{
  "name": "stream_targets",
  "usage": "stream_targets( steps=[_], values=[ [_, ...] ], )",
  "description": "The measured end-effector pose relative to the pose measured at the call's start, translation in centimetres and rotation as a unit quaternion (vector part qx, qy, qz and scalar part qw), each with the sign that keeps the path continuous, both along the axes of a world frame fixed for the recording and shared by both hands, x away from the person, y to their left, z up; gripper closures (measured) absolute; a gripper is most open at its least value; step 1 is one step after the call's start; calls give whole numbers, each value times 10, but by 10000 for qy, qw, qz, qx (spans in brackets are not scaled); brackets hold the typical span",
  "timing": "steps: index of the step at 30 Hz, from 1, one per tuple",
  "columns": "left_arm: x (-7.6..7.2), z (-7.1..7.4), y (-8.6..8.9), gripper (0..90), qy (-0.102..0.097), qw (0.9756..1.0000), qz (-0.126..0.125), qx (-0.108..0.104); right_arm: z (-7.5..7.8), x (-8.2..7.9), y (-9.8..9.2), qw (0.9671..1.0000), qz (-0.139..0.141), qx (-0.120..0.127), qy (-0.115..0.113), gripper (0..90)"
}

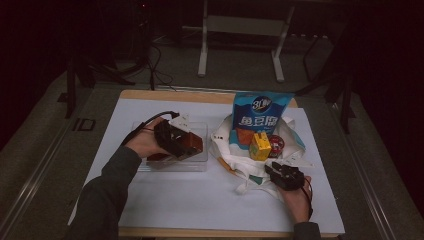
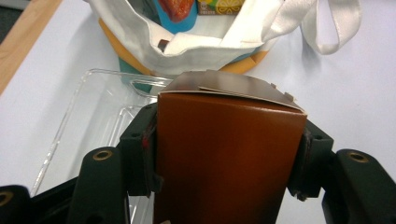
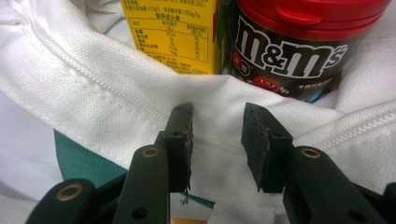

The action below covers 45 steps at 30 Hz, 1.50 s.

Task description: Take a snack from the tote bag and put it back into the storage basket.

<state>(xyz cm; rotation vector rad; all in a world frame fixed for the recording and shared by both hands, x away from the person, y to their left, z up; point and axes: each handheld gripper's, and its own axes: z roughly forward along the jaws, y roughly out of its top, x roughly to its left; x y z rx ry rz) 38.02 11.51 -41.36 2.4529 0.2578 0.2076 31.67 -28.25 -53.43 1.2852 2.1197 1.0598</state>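
My left gripper [image 1: 189, 145] is shut on a brown carton box [image 1: 186, 141], held over a clear plastic tray [image 1: 197, 167]. In the left gripper view both pads press the sides of the brown box [image 2: 224, 158], with the tray [image 2: 93, 88] below it and the white tote bag [image 2: 140, 37] beyond. My right gripper [image 1: 272, 169] is at the near rim of the tote bag [image 1: 240, 162]. Its jaws [image 3: 217, 116] stand open over the white fabric [image 3: 93, 93], with nothing pinched. Just ahead of them stand a yellow drink carton [image 3: 173, 32] and a red-lidded M&M's jar [image 3: 289, 51].
Inside the bag, a tall blue snack bag [image 1: 257, 117] stands upright behind an orange packet [image 1: 243, 136], the yellow carton [image 1: 260, 146] and the jar [image 1: 276, 145]. A white sheet [image 1: 200, 200] covers the wooden table. A metal frame's legs [image 1: 202, 55] stand on the floor behind.
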Motion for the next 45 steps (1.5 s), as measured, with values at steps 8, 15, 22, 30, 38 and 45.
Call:
stream_targets(
  steps=[8, 15, 22, 30, 38, 45],
  values=[
    [1, -9, -9, 381, 90, 9997, -33, 227, 0, 0, 0, 10000, 0, 4, 1, 635],
    [4, -19, -14, 368, 281, 9985, 20, 465, 0, 0, 0, 10000, 1, 3, 0, 635],
    [5, -24, -22, 360, 408, 9976, 123, 546, 0, 0, 0, 10000, 0, -4, 0, 635],
    [8, -28, -31, 350, 532, 9968, 195, 560, 0, 0, 0, 10000, -1, -3, 0, 635],
    [9, -29, -36, 339, 639, 9962, 305, 514, 0, 0, 0, 10000, -10, 8, 15, 635],
    [11, -32, -39, 287, 856, 9946, 384, 435, 0, 0, 0, 10000, -8, 8, 13, 635]
  ],
)
